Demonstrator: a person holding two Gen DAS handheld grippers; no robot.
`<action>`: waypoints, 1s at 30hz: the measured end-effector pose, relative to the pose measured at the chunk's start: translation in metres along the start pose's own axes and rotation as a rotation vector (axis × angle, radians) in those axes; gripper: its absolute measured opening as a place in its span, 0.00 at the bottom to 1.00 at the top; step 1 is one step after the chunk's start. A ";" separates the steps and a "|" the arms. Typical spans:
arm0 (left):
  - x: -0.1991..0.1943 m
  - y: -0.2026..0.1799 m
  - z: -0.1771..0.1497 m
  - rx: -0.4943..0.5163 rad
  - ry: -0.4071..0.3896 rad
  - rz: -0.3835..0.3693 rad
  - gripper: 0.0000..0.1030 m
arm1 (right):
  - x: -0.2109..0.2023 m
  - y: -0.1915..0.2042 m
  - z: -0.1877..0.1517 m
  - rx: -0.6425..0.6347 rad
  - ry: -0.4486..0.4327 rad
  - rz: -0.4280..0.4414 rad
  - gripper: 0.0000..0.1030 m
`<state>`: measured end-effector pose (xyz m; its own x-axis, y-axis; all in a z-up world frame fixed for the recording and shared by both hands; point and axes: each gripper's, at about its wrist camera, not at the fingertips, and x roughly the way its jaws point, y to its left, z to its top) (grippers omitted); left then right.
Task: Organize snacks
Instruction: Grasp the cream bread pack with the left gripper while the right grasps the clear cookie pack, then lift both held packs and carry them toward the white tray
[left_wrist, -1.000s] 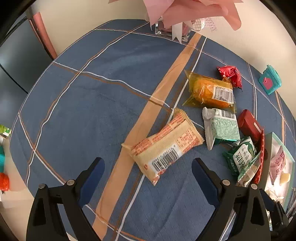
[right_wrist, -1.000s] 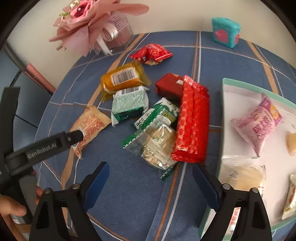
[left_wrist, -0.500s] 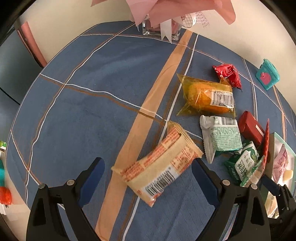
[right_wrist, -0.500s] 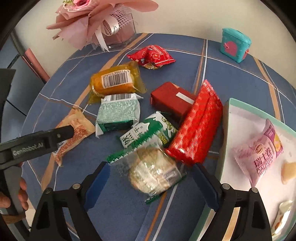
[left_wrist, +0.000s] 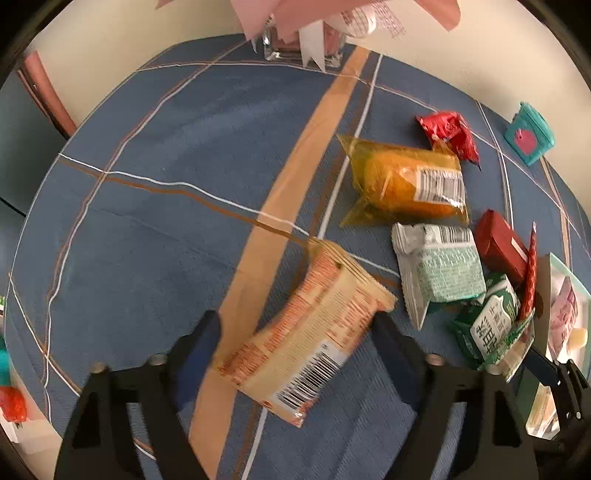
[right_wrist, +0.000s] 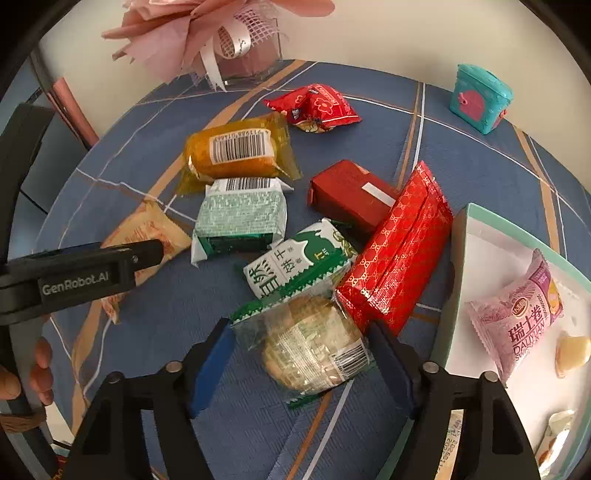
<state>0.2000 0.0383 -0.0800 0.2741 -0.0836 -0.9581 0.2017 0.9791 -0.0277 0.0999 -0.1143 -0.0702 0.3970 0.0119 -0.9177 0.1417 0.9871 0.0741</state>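
Snacks lie on a blue plaid tablecloth. My left gripper is open, its fingers on either side of a beige-and-orange wafer packet, which also shows in the right wrist view. My right gripper is open around a clear round-cake packet. Beside it lie a green-white biscuit packet, a long red packet, a mint packet, an orange cake packet, a dark red box and a small red packet. A white tray at the right holds a pink packet.
A pink bouquet in a glass vase stands at the table's far edge. A teal toy bag sits at the far right. The table edge curves close on the left, with a dark chair beyond.
Both grippers have moved forward and down. The wafer packet now lies between the left fingers, and the round-cake packet between the right fingers. Both stay open.
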 end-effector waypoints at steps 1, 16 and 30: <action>0.001 -0.001 -0.001 0.005 0.005 -0.003 0.71 | 0.000 0.001 -0.001 -0.006 0.002 -0.003 0.68; -0.016 -0.003 -0.012 -0.024 0.020 -0.038 0.36 | -0.013 -0.003 -0.007 0.031 -0.007 0.027 0.50; -0.070 -0.004 -0.023 -0.069 -0.088 -0.114 0.35 | -0.058 -0.014 -0.018 0.086 -0.034 0.049 0.50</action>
<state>0.1587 0.0444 -0.0193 0.3348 -0.2076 -0.9191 0.1715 0.9726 -0.1571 0.0583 -0.1260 -0.0249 0.4360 0.0530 -0.8984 0.1980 0.9681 0.1532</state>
